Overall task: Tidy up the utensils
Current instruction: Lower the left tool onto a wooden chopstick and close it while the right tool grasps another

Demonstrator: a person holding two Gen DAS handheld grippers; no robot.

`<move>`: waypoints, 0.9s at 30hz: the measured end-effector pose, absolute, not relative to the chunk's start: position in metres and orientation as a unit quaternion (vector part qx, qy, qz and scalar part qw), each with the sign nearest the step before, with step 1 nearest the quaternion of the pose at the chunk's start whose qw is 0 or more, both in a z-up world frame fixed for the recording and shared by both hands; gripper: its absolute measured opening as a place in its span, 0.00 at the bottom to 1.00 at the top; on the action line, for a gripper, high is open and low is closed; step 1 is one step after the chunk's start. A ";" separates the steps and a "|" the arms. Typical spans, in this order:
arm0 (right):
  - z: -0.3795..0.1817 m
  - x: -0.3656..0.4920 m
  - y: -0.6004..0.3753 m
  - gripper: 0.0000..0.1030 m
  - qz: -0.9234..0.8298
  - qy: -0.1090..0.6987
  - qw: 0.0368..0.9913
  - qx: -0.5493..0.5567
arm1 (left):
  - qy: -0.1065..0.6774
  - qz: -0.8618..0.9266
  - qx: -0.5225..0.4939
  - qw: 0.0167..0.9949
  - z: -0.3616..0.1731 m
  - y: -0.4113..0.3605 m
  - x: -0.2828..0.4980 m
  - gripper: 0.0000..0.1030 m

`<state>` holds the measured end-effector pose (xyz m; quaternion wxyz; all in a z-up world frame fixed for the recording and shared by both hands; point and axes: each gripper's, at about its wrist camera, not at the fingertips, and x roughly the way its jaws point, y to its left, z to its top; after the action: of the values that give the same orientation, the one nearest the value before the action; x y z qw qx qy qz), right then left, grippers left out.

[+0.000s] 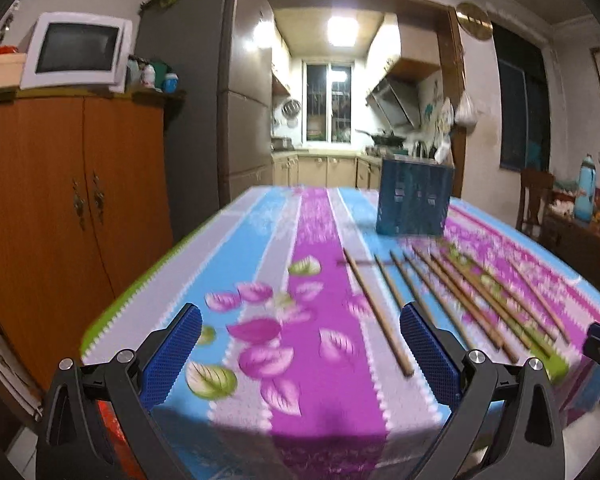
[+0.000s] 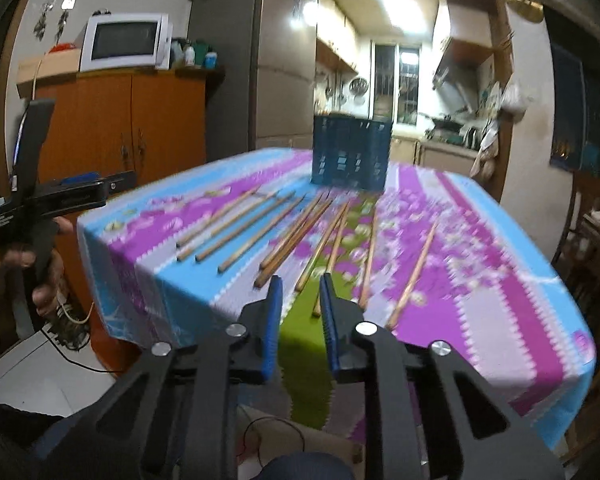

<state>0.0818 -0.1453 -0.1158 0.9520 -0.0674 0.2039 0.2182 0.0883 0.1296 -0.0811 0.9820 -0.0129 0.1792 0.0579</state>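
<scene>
Several wooden chopsticks (image 1: 440, 296) lie side by side on the flowered tablecloth, right of centre in the left wrist view; they also show in the right wrist view (image 2: 300, 228), fanned toward me. A dark blue slotted utensil holder (image 1: 414, 198) stands upright behind them, also in the right wrist view (image 2: 352, 152). My left gripper (image 1: 300, 334) is wide open and empty above the near table edge, its right finger beside the leftmost chopstick (image 1: 378, 312). My right gripper (image 2: 300, 296) is open with a narrow gap and empty, just before the near chopstick ends.
The table (image 1: 260, 220) has edges close on the near and left sides. An orange wooden cabinet (image 1: 68, 200) with a microwave (image 1: 76, 50) stands left. A wooden chair (image 1: 534, 196) and cluttered side table stand right. The left gripper tool (image 2: 32, 196) shows at left of the right wrist view.
</scene>
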 end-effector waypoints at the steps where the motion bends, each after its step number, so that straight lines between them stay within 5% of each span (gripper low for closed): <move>1: -0.121 0.085 -0.145 0.14 0.216 0.211 0.951 -0.064 | 0.184 0.051 -0.013 0.982 -0.086 0.129 0.089 0.96; 14: -0.145 0.118 -0.145 0.14 0.197 0.226 0.952 -0.058 | 0.209 -0.010 0.007 0.978 -0.114 0.107 0.096 0.84; 22: -0.144 0.122 -0.147 0.14 0.199 0.222 0.953 -0.056 | 0.217 -0.058 0.016 0.974 -0.122 0.087 0.108 0.53; 27: -0.144 0.123 -0.147 0.14 0.199 0.223 0.953 -0.054 | 0.236 -0.059 0.035 0.969 -0.132 0.078 0.118 0.45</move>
<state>0.1226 -0.1466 -0.1441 0.9528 -0.0544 0.2230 0.1988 0.1179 0.0784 -0.1320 0.9692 0.0347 0.2363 -0.0591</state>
